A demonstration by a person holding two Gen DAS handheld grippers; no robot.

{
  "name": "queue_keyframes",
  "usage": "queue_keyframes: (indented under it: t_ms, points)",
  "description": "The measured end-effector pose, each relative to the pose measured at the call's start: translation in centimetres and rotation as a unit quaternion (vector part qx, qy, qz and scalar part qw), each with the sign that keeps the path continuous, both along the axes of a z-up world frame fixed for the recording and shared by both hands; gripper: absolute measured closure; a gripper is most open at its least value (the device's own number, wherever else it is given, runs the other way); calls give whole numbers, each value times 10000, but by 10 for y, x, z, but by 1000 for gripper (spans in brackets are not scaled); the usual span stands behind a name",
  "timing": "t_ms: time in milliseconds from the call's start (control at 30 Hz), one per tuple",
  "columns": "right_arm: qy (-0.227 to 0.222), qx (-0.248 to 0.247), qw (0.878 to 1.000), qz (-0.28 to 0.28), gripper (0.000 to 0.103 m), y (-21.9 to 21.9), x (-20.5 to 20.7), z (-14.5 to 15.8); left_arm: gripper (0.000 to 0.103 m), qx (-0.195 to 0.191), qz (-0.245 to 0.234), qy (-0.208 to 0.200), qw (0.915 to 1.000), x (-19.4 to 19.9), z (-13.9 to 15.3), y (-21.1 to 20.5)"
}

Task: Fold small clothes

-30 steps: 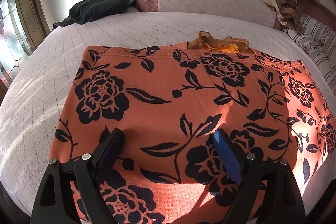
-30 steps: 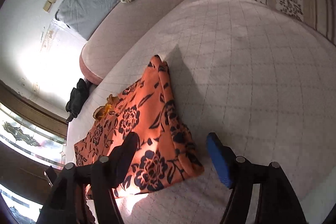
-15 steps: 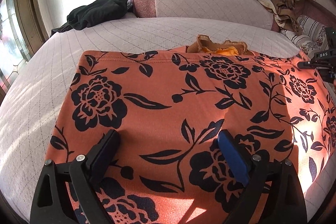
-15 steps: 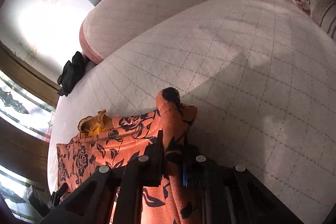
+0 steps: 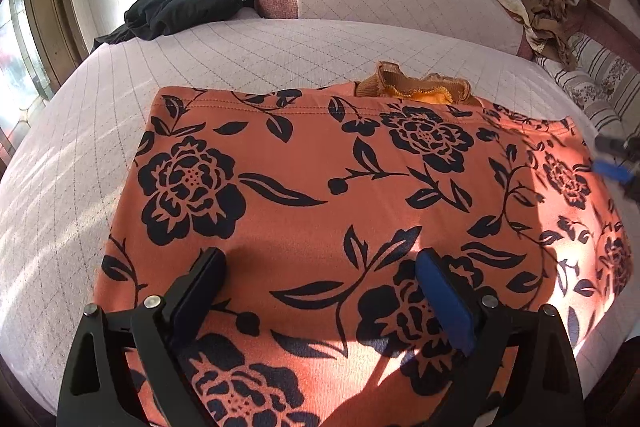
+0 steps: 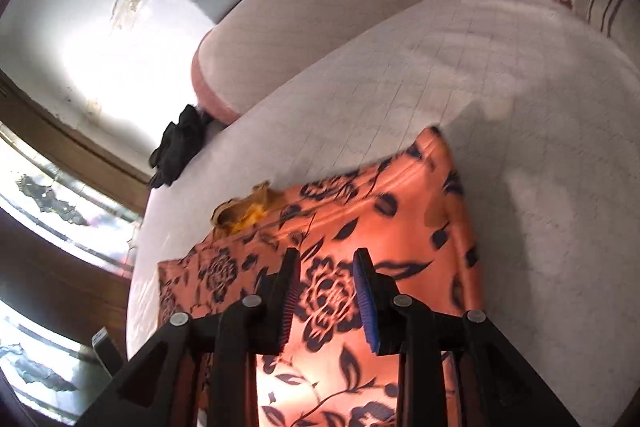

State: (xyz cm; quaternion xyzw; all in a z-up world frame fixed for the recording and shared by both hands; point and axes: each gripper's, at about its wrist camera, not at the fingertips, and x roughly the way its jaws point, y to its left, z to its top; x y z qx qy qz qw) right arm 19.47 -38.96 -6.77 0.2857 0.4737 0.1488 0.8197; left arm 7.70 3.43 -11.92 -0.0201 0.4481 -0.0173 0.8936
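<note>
Below the left hand-held gripper [image 5: 318, 291], the orange floral garment [image 5: 320, 187] lies spread flat on the quilted bed [image 5: 260, 43], its hemmed edge running across the far side. That hand-held gripper hangs released, its two fingers wide apart with printed cloth showing between them and nothing grasped; it looks placed low over the near part of the fabric, perhaps to steady it or to be ready for the near edge, though contact cannot be confirmed. Beyond the far hem, a small brown and yellow garment [image 5: 416, 89] peeks out from under the orange one, so it seems to be partly covered rather than part of it.

Over the right side of the garment [image 6: 400, 227], the right hand-held gripper [image 6: 327, 267] is blurred with motion. Its jaws stand partly apart with a clear gap and no cloth between them, so it holds nothing. The side edge to its right shows a raised, doubled ridge, likely a fold line. Far ahead and to the left, a black garment [image 5: 184, 7] sits bunched near the bed's padded end.
</note>
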Motion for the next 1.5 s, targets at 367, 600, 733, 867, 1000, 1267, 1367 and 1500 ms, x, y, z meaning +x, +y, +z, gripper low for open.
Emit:
queue_keyframes:
  t_ms: [367, 600, 733, 867, 1000, 1267, 1367, 1500]
  points:
    - [151, -649, 9978, 18, 27, 23, -7, -20, 9, -354, 520, 453, 9970, -54, -16, 84]
    - [134, -616, 9980, 49, 27, 19, -8, -30, 10, -783, 328, -143, 9963, -28, 41, 108]
    - [148, -505, 9986, 28, 26, 17, -7, -30, 12, -1252, 383, 190, 9912, 42, 27, 143]
    - [96, -366, 9993, 39, 25, 13, -10, -31, 72, -1130, 364, 882, 9890, 112, -9, 152]
    - [88, -317, 9994, 81, 25, 11, -9, -33, 75, -749, 516, 674, 9936, 148, -8, 154]
    - [158, -428, 9989, 134, 25, 14, -8, -30, 62, -485, 755, 73, 9959, 113, 30, 150]
    - [198, -468, 9987, 24, 25, 16, -9, -22, 36, -461, 648, -431, 9959, 70, 58, 136]
    - [-23, -435, 9990, 34, 25, 24, -18, -5, 32, -540, 254, -641, 9962, 18, 71, 109]
